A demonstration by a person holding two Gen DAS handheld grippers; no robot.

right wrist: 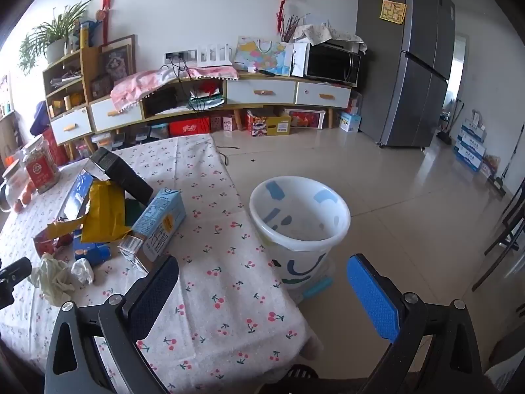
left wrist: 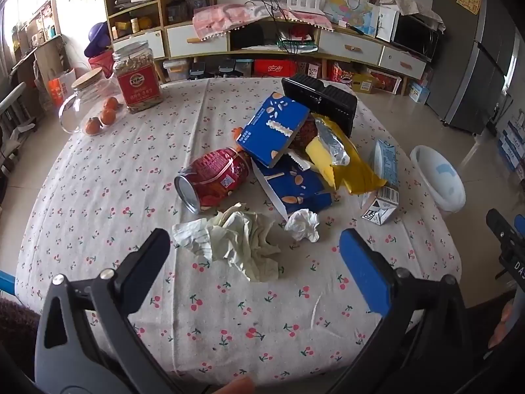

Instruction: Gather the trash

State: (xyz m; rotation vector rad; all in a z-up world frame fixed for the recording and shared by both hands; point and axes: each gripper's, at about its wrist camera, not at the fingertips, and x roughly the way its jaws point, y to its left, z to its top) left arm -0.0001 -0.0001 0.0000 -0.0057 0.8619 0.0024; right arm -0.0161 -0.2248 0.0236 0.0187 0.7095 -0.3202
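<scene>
Left wrist view: the left tool is held released above the cherry-print surface, its fingers spread wide with nothing between them. A heap of trash is seen just beyond it. A red can is laid on its side, its long axis running from its silver end, nearest the tool, back toward the blue carton. A crumpled pale paper and a white tissue ball are found nearest the tool, just in front of the can. A torn blue box, a yellow wrapper and a black box are piled to the right of the can and behind it. A milk carton is laid flat right of the pile, its long axis running toward the tool. A jar and oranges are kept at the far left, well apart from the can. A white bin is seen past the surface's right edge.

Right wrist view: the right tool is likewise held released, empty, over the surface's corner, pointed toward the bin, which is stood upright on the tiled floor just beside the surface. The milk carton and pile are seen left of the bin. A sideboard and a grey refrigerator are ranged along the far wall.
</scene>
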